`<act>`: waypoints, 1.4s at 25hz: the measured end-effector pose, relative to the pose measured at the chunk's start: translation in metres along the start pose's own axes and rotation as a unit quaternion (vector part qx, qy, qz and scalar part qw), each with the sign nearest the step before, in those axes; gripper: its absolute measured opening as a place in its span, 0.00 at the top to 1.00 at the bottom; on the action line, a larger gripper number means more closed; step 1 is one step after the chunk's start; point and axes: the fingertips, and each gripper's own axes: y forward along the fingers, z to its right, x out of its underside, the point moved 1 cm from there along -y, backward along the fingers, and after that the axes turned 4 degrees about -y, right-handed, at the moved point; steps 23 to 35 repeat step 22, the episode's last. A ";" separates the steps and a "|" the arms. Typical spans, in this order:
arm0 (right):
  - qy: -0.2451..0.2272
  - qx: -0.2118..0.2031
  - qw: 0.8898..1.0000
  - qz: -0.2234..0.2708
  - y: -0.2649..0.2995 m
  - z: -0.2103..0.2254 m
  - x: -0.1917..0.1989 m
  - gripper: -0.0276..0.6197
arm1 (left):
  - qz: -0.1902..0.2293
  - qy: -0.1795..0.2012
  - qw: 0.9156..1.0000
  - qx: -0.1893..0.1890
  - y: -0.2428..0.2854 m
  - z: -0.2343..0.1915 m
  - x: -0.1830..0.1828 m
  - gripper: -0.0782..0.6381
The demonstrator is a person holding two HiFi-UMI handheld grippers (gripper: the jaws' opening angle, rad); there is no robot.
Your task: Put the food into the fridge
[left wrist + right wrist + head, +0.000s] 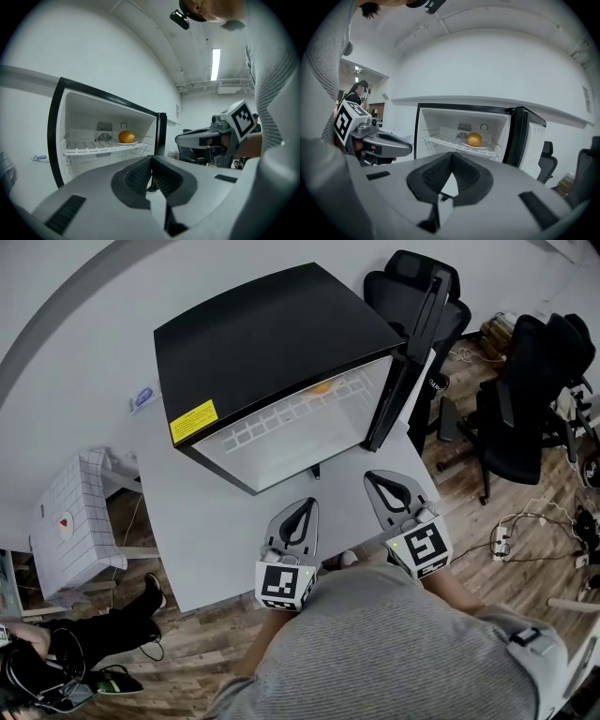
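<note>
While the round orange food (126, 137) is sitting on a small plate (123, 142) on the wire shelf (91, 148) deep inside the fridge (262, 343), apparently already delivered, the left gripper (151, 161) and right gripper (451, 157) are hovering closed and empty, side by side over the table (216, 531) edge, well back from the fridge, probably because only the open door (412, 343) is awaiting closing.

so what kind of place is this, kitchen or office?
Probably an office or lab, not a kitchen: black office chairs, a mini fridge standing on a grey table, and a power strip on the wood floor.
</note>
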 end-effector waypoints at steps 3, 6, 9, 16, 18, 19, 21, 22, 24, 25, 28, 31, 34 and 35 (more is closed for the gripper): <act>0.003 0.004 1.000 -0.002 0.001 -0.001 0.001 0.94 | -0.001 -0.003 1.000 -0.001 -0.002 -0.004 0.003 0.88; 0.000 0.000 1.000 -0.006 0.002 -0.005 -0.001 0.94 | -0.004 -0.007 1.000 0.001 -0.004 -0.006 0.006 0.88; 0.001 0.005 1.000 -0.009 0.002 -0.008 -0.001 0.94 | -0.002 -0.011 1.000 0.005 -0.006 -0.007 0.007 0.88; -0.001 0.013 1.000 -0.015 0.009 -0.018 -0.002 0.94 | -0.003 -0.022 1.000 0.010 -0.014 -0.018 0.013 0.88; -0.003 0.015 1.000 -0.017 0.010 -0.023 -0.005 0.94 | -0.002 -0.024 1.000 0.015 -0.017 -0.021 0.013 0.88; -0.004 0.016 1.000 -0.018 0.010 -0.026 -0.007 0.94 | 0.000 -0.024 1.000 0.018 -0.018 -0.022 0.012 0.88; -0.006 0.023 0.999 -0.022 0.009 -0.031 -0.009 0.94 | 0.005 -0.023 0.999 0.026 -0.020 -0.023 0.008 0.88; -0.006 0.027 0.999 -0.023 0.009 -0.033 -0.010 0.94 | 0.008 -0.022 0.999 0.030 -0.021 -0.023 0.005 0.88; -0.006 0.027 0.999 -0.023 0.009 -0.033 -0.010 0.94 | 0.008 -0.022 0.999 0.030 -0.021 -0.023 0.005 0.88; -0.006 0.027 0.999 -0.023 0.009 -0.033 -0.010 0.94 | 0.008 -0.022 0.999 0.030 -0.021 -0.023 0.005 0.88; -0.006 0.027 0.999 -0.023 0.009 -0.033 -0.010 0.94 | 0.008 -0.022 0.999 0.030 -0.021 -0.023 0.005 0.88; -0.006 0.027 0.999 -0.023 0.009 -0.033 -0.010 0.94 | 0.008 -0.022 0.999 0.030 -0.021 -0.023 0.005 0.88; -0.006 0.027 0.999 -0.023 0.009 -0.033 -0.010 0.94 | 0.008 -0.022 0.999 0.030 -0.021 -0.023 0.005 0.88; -0.006 0.027 0.999 -0.023 0.009 -0.033 -0.010 0.94 | 0.008 -0.022 0.999 0.030 -0.021 -0.023 0.005 0.88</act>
